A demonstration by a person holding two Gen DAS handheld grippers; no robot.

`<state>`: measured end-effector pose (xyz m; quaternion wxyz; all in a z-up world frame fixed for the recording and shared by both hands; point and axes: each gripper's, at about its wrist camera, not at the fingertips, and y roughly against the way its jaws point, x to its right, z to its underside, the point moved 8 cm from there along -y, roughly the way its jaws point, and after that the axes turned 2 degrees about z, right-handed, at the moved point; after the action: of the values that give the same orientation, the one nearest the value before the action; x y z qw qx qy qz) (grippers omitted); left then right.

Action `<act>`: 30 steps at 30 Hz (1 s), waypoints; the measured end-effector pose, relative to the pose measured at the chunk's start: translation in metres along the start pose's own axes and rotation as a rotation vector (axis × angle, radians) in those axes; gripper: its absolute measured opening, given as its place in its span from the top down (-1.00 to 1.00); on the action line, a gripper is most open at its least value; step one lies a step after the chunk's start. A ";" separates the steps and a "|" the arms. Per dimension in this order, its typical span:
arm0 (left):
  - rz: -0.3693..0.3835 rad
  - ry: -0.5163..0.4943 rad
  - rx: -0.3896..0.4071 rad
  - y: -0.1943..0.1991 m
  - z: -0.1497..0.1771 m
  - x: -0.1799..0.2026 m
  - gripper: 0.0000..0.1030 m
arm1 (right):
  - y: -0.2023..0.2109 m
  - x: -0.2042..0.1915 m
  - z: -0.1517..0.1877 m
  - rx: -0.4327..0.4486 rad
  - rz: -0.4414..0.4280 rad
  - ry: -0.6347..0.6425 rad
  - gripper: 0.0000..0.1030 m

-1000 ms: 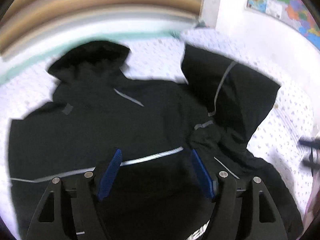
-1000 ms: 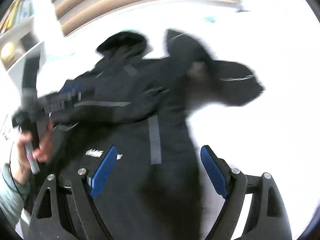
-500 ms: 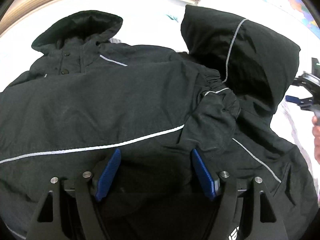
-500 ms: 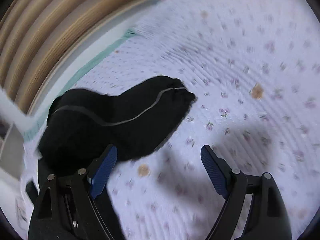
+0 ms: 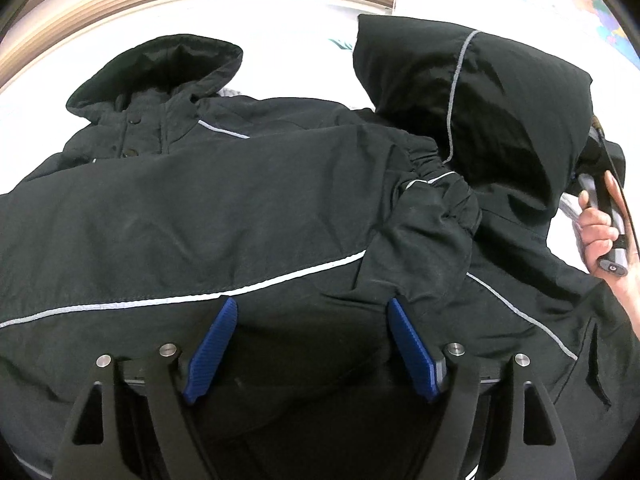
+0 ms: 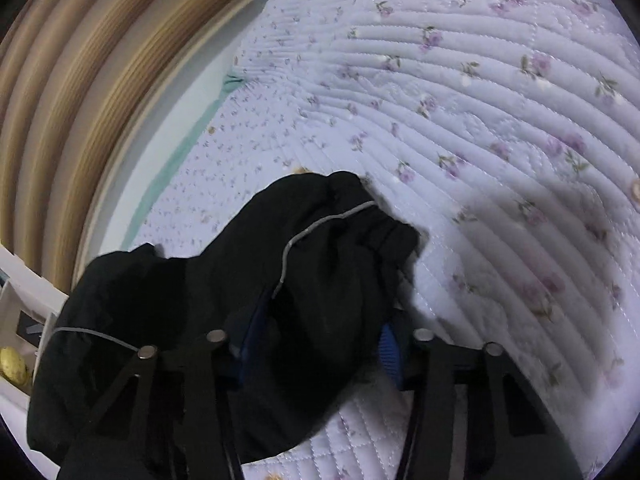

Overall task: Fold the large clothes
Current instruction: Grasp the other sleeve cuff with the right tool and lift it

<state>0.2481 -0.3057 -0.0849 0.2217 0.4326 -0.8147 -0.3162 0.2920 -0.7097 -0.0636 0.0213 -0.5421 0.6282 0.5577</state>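
A black hooded jacket (image 5: 240, 200) with thin grey piping lies spread on the bed, hood (image 5: 160, 68) at the far left. One sleeve is folded across the body, its gathered cuff (image 5: 432, 216) near the middle. My left gripper (image 5: 312, 308) hovers low over the jacket's body, its jaws opening, and nothing is pinched between its blue pads. The other sleeve (image 5: 480, 100) sticks out to the right. My right gripper (image 6: 320, 320) is closing on that sleeve's end (image 6: 320, 248), and the fabric bunches between the pads. A hand (image 5: 600, 232) holds the right gripper's handle.
The quilted floral bedspread (image 6: 480, 100) stretches away to the right of the sleeve. A wooden headboard (image 6: 60, 100) curves along the far side. A map poster (image 5: 592, 0) hangs on the wall. A shelf with a yellow object (image 6: 12, 364) is at the left edge.
My left gripper sank closer to the jacket. The right gripper swung from over the jacket's body out to the sleeve on the bedspread, rolled, and its jaws came together on the sleeve.
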 end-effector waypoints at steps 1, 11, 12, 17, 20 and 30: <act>0.000 -0.001 0.000 0.000 0.000 0.000 -0.54 | 0.006 -0.003 0.000 0.010 -0.005 0.013 0.55; 0.000 -0.002 -0.001 0.000 0.000 0.000 -0.54 | 0.141 0.005 -0.033 0.350 0.493 0.347 0.68; 0.001 -0.003 0.000 0.000 0.001 0.000 -0.54 | 0.149 0.011 -0.036 0.369 0.537 0.350 0.68; 0.002 -0.003 -0.001 0.000 0.001 0.000 -0.54 | 0.162 0.071 -0.046 0.344 0.667 0.249 0.68; 0.002 -0.002 -0.002 0.000 0.000 0.000 -0.54 | 0.160 0.084 -0.043 0.327 0.621 0.201 0.68; 0.012 -0.002 -0.042 0.001 -0.004 -0.001 -0.54 | 0.167 -0.024 -0.022 0.308 0.373 0.217 0.69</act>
<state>0.2503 -0.3061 -0.0821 0.2319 0.4228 -0.8106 -0.3322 0.1966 -0.7448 0.0724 -0.0668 -0.4640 0.7934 0.3883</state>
